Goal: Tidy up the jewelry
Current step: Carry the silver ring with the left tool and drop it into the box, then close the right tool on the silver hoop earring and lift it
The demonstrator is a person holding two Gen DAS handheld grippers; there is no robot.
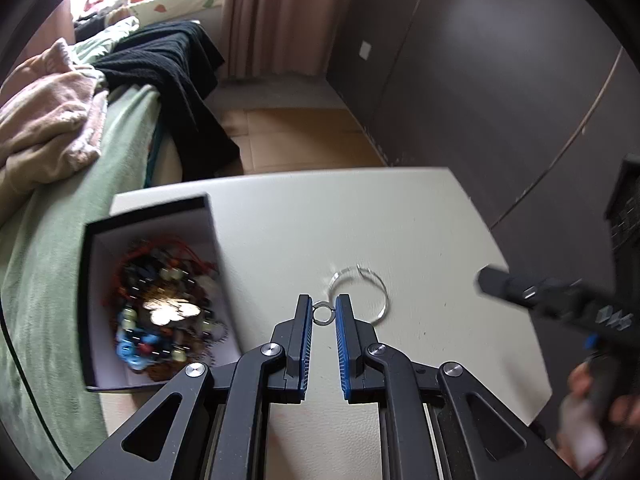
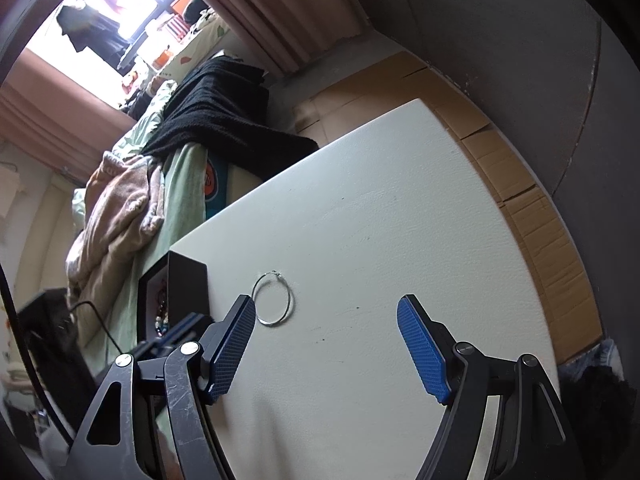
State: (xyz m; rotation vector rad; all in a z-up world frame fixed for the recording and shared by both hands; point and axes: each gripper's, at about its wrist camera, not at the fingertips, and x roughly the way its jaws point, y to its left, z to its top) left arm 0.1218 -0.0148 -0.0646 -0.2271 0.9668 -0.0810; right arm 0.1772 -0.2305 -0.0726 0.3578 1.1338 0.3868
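No legible text, labels, brands or numbers anywhere in either view.

White table [image 1: 400, 220] fills the lower middle; bed with green sheet [image 1: 80, 208] at 9 o'clock, touching the table edge. Pink blanket [image 1: 48, 120] at 10 o'clock on the bed, black knit [image 1: 168, 64] at 11 draped over its corner. Pink curtain [image 1: 276, 12] at 12, dark wall [image 1: 480, 80] at 2, cardboard floor [image 2: 532, 216] at 3.

box [image 1: 152, 304] left of hoop [image 1: 360, 294] (on table [image 1: 400, 216])
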